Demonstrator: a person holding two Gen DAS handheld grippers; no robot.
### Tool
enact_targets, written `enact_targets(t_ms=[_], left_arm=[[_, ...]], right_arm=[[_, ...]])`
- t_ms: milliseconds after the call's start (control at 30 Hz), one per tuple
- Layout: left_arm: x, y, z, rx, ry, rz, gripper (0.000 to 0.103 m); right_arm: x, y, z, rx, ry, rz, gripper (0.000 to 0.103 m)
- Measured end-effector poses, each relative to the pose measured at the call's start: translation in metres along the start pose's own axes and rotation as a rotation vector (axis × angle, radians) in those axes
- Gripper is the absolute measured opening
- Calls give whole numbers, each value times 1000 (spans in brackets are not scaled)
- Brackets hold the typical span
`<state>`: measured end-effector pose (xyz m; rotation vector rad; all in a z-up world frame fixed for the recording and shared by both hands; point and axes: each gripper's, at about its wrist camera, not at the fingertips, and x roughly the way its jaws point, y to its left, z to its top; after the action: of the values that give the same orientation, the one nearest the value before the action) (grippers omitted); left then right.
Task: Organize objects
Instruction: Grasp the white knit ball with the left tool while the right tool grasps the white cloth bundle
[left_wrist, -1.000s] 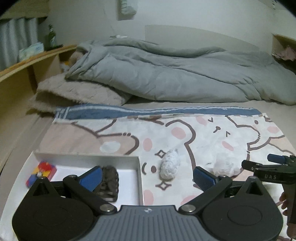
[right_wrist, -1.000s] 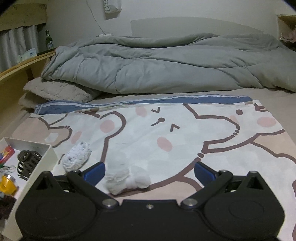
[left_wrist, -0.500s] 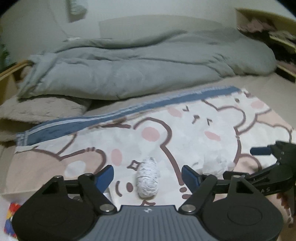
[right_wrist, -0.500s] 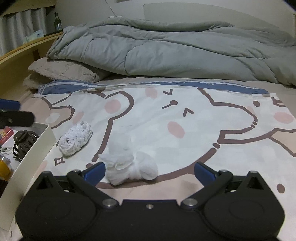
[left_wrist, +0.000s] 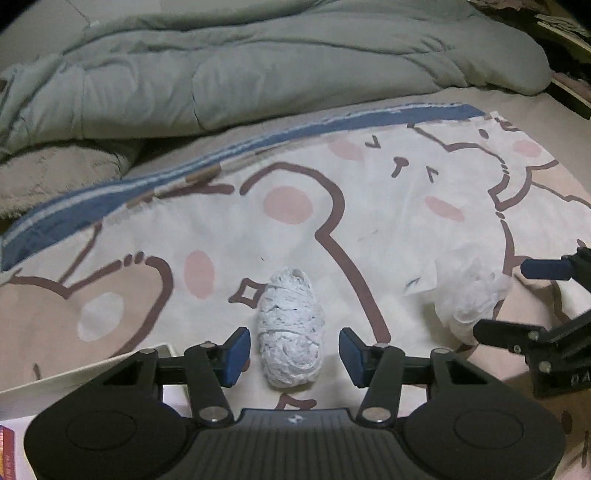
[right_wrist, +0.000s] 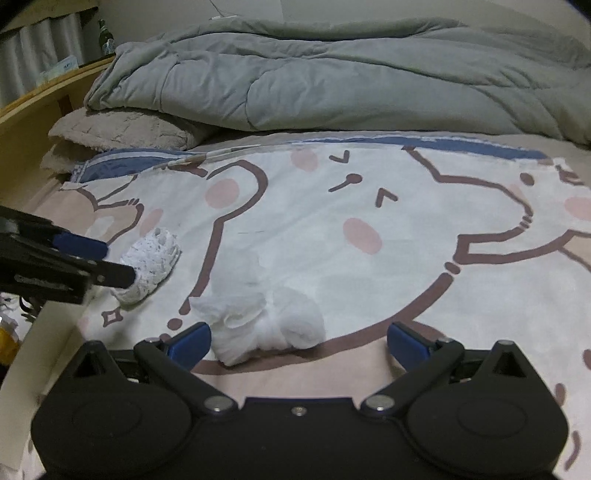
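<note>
A white knitted bundle (left_wrist: 290, 328) lies on the cartoon-print cloth (left_wrist: 369, 206). My left gripper (left_wrist: 294, 354) is open, with one blue pad on each side of the bundle and a gap to both. The bundle also shows in the right wrist view (right_wrist: 149, 264), partly behind the left gripper's fingers (right_wrist: 79, 242). A crumpled white cloth wad (right_wrist: 266, 323) lies just ahead of my open right gripper (right_wrist: 299, 341), nearer its left pad. In the left wrist view the wad (left_wrist: 471, 299) sits by the right gripper's fingers (left_wrist: 546, 268).
A white box (right_wrist: 51, 332) stands at the left, its rim also in the left wrist view (left_wrist: 85, 373). A grey duvet (right_wrist: 332, 74) and a beige pillow (right_wrist: 118, 129) lie at the back. A wooden bed frame (right_wrist: 33, 122) runs along the left.
My left gripper swung right from over the box and moved in around the knitted bundle. My right gripper moved forward to the white wad.
</note>
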<state>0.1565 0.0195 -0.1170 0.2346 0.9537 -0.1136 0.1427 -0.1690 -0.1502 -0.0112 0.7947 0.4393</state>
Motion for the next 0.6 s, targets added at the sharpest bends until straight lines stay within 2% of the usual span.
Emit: enact_targets(t_ms=[167,267,300,367,467,600], left_arm=[[16,8,2,-102,42,-20,54],[20,9,1,-128,60,-7,39],[20,9,1,-133,62,-7,38],[17,7,0,-121,65,-5,36],[12,7,-1,-122,67,-5,35],[-1,7,-1,-148,48,-13,35]], right_arm=[[3,5,-1,-13,-20,25,102],[5,10,0,-29,-17,30,100],[5,12,0,-41,-20,28,97],[9,15,-2,-83,5,20,83],[11,20,-5,-137,42,29,69],[4,21,-2,-146,16,31,66]])
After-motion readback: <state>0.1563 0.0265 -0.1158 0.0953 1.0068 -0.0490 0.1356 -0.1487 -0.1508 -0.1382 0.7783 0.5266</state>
